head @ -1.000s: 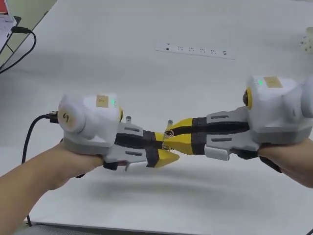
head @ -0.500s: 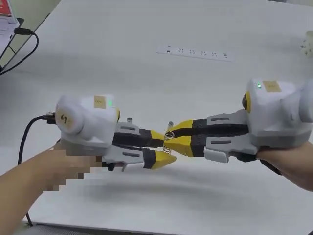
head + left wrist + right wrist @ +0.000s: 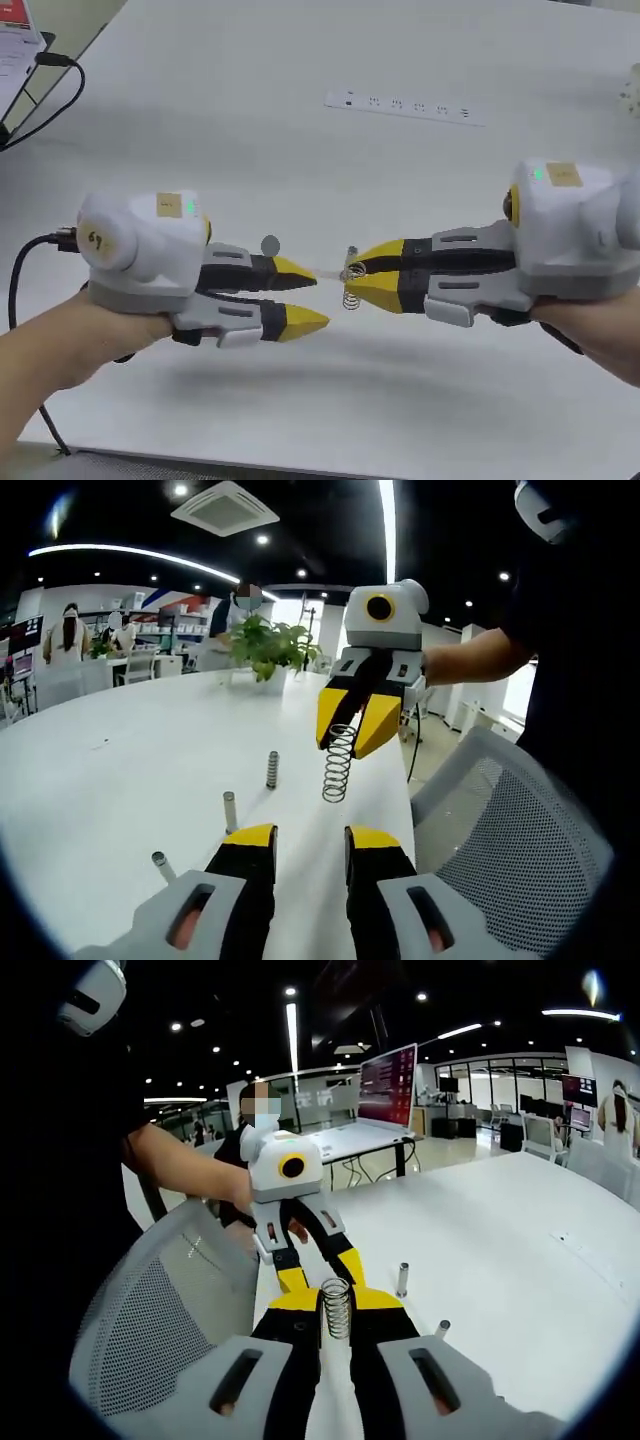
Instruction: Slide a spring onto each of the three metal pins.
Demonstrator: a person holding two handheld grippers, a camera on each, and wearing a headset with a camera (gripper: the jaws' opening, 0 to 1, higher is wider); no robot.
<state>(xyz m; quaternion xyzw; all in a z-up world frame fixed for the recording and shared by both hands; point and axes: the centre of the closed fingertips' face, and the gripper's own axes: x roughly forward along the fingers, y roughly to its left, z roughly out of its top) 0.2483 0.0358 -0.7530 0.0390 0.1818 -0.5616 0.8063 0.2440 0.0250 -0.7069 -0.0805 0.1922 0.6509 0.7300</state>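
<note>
Spring point(image 3: 338, 763) upright, crosswise in right tongs point(image 3: 354, 273)

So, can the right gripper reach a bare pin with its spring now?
Probably yes: the right gripper holds the spring clear of the table, and the bare pin stands upright with nothing over it. The open left gripper hovers close by, though.

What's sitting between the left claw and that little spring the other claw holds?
Nothing. In the left gripper view, only bare white table shows between the open left gripper and the spring held by the right gripper. The pins stand aside.
</note>
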